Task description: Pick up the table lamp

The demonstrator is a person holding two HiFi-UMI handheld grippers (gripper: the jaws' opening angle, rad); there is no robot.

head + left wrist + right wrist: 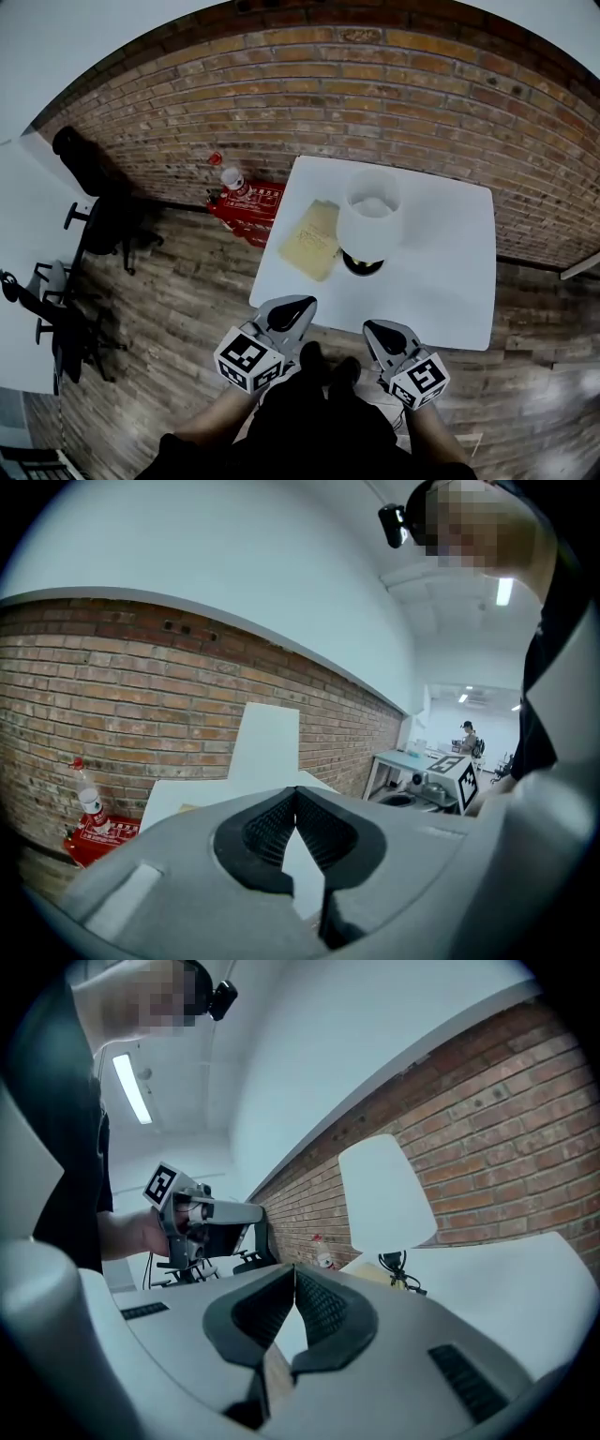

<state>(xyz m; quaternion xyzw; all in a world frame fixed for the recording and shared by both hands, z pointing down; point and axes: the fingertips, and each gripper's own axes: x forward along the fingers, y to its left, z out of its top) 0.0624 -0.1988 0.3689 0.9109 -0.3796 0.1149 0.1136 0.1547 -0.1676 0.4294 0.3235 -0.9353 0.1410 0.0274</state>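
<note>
A table lamp with a white shade [369, 222] and a black base [363, 265] stands upright in the middle of the white table [441, 281]. The right gripper view shows the lamp's shade [382, 1192] ahead, and in the left gripper view the shade [266, 745] is ahead too. My left gripper [298, 307] hovers at the table's near edge, jaws shut with nothing between them. My right gripper [380, 330] is beside it over the same edge, also shut and empty. Both stand well short of the lamp.
A yellowish flat pad [314, 239] lies on the table left of the lamp. A plastic bottle [233, 180] stands on a red mat [249, 208] on the wood floor by the brick wall. Office chairs [108, 220] stand at the left.
</note>
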